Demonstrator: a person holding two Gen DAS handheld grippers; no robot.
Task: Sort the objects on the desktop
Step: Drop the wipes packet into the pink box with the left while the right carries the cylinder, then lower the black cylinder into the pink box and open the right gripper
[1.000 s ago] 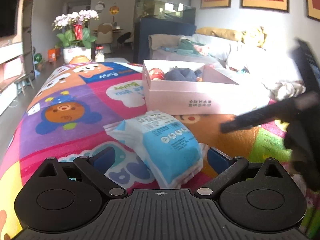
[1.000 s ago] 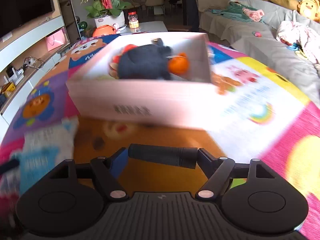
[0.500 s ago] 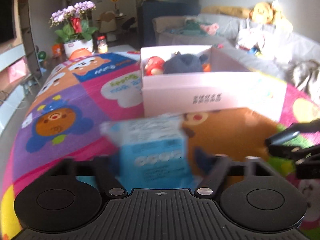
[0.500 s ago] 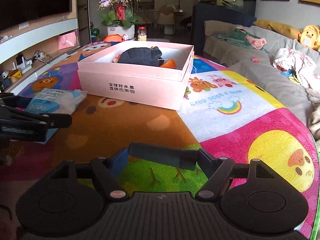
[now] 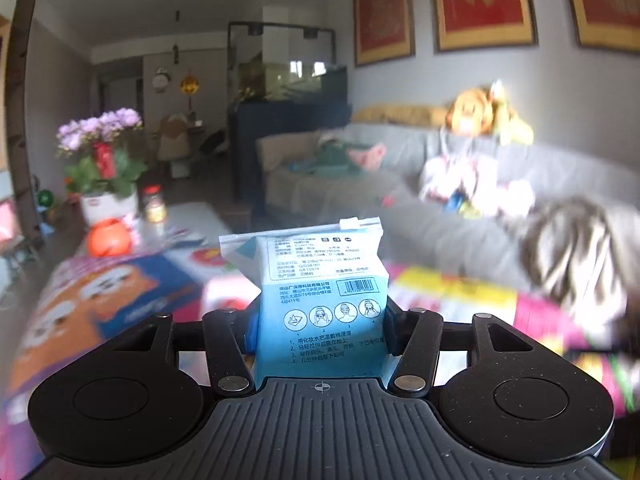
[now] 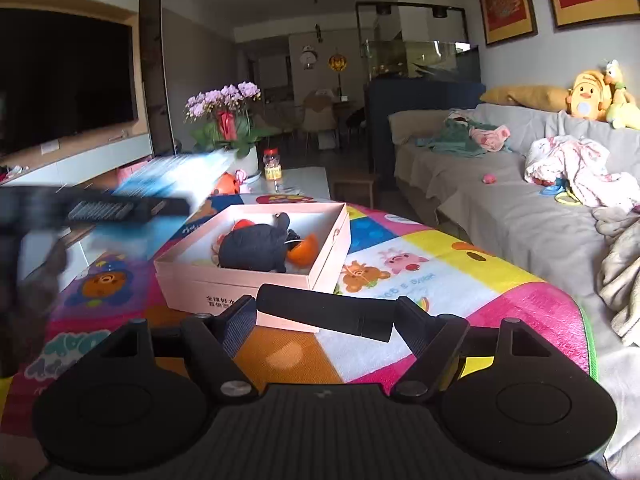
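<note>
My left gripper [image 5: 318, 330] is shut on a blue and white zip packet [image 5: 316, 280] and holds it upright, well above the colourful mat [image 5: 120, 300]. In the right wrist view the left gripper [image 6: 120, 210] and the packet [image 6: 176, 174] show blurred, in the air at the left, above the pink box's [image 6: 256, 284] left side. My right gripper [image 6: 324, 314] is shut on a black cylinder [image 6: 324, 312], held crosswise just in front of the box. The box holds a dark plush toy [image 6: 256, 252] and orange and red items.
A potted orchid [image 6: 226, 124], a jar [image 6: 272, 164] and an orange ball [image 6: 228, 184] stand past the table's far end. A grey sofa [image 6: 500, 200] with clothes and plush toys runs along the right. A TV unit [image 6: 68, 92] is at the left.
My left gripper has closed on the packet and lifted it off the mat, tilting up. My right gripper with the black cylinder has risen and moved nearer the box.
</note>
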